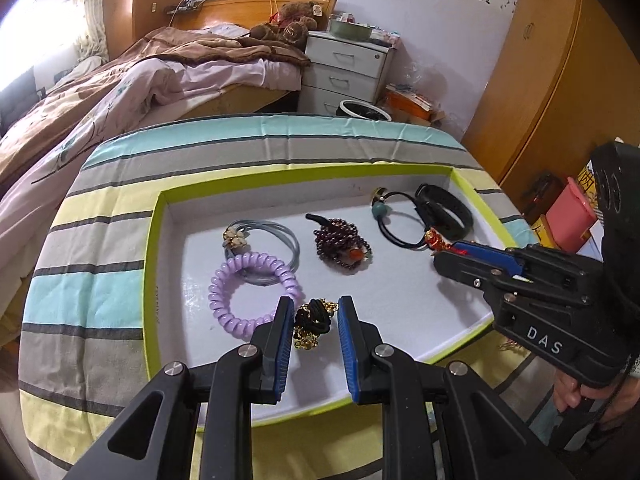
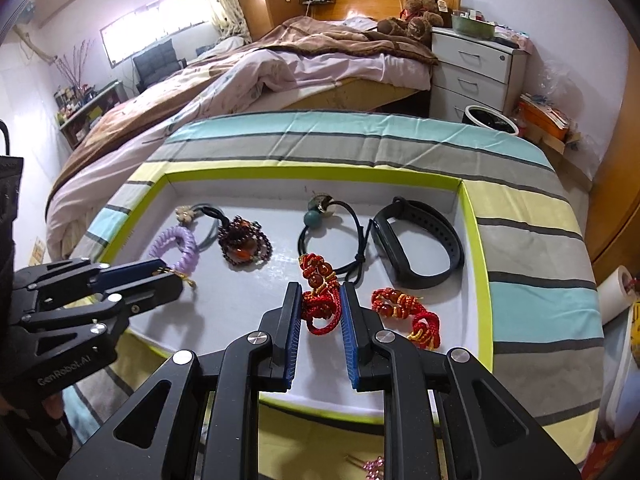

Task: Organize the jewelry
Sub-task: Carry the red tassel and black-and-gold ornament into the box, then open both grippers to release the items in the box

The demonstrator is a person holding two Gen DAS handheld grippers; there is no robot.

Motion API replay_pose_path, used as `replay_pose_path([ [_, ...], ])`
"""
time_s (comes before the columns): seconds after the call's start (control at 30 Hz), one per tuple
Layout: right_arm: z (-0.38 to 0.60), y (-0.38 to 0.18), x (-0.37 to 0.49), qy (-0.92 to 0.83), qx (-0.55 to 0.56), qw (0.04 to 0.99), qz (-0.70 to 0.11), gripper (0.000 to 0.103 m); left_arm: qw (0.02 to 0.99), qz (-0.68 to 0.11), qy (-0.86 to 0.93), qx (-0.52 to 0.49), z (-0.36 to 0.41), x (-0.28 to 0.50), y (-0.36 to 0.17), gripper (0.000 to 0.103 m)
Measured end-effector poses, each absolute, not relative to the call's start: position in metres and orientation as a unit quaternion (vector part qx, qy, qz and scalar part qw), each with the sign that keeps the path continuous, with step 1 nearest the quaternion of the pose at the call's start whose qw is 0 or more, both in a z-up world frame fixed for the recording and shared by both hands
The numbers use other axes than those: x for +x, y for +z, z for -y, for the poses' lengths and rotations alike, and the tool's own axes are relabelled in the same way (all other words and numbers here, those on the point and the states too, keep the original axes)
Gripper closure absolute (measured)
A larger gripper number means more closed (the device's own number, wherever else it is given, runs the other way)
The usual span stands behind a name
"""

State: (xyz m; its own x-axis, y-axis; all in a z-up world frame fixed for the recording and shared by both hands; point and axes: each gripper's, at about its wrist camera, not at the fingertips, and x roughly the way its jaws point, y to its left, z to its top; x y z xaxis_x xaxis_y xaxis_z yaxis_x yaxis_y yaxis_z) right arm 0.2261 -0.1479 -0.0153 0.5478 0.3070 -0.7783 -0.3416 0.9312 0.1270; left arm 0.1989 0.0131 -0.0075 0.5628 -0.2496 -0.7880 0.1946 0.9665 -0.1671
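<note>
A white tray with a lime rim (image 1: 154, 264) (image 2: 474, 240) holds the jewelry. My left gripper (image 1: 311, 312) sits around a black and gold hair tie (image 1: 313, 322), jaws a little apart from it. It shows in the right wrist view (image 2: 176, 276). My right gripper (image 2: 320, 300) brackets a red knotted bracelet (image 2: 318, 300), pads close against it. In the left wrist view, that gripper (image 1: 442, 250) has the red bracelet (image 1: 436, 240) at its tip. A second red bracelet (image 2: 404, 312) lies to its right.
In the tray lie a purple coil tie (image 1: 252, 292), a grey tie with a flower (image 1: 264, 240), a dark bead bracelet (image 1: 340, 246), a black cord with a teal bead (image 1: 396, 220) and a black wristband (image 1: 446, 212). A pink ornament (image 2: 374, 466) lies on the striped cloth (image 2: 360, 136).
</note>
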Motion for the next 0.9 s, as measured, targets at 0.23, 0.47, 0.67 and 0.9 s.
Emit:
replay_pose_path([
  [0.23,0.1459,-0.0194,0.2289,0.183,-0.031,0.876,-0.445,0.083,0.882,-0.453,-0.124,-0.032,-0.0144,0.2004,-0.0110,0.081],
  [0.47,0.1450,-0.0225,0.2301,0.180,-0.037,0.875,-0.448,0.083,0.880,-0.460,-0.116,-0.034,-0.0157,0.2006,-0.0145,0.080],
  [0.67,0.1442,-0.0247,0.2303,0.177,-0.042,0.875,-0.449,0.083,0.879,-0.462,-0.117,-0.035,-0.0158,0.1998,-0.0164,0.080],
  [0.9,0.1430,-0.0244,0.2299,0.178,-0.044,0.875,-0.448,0.081,0.878,-0.462,-0.120,-0.037,-0.0148,0.1995,-0.0163,0.073],
])
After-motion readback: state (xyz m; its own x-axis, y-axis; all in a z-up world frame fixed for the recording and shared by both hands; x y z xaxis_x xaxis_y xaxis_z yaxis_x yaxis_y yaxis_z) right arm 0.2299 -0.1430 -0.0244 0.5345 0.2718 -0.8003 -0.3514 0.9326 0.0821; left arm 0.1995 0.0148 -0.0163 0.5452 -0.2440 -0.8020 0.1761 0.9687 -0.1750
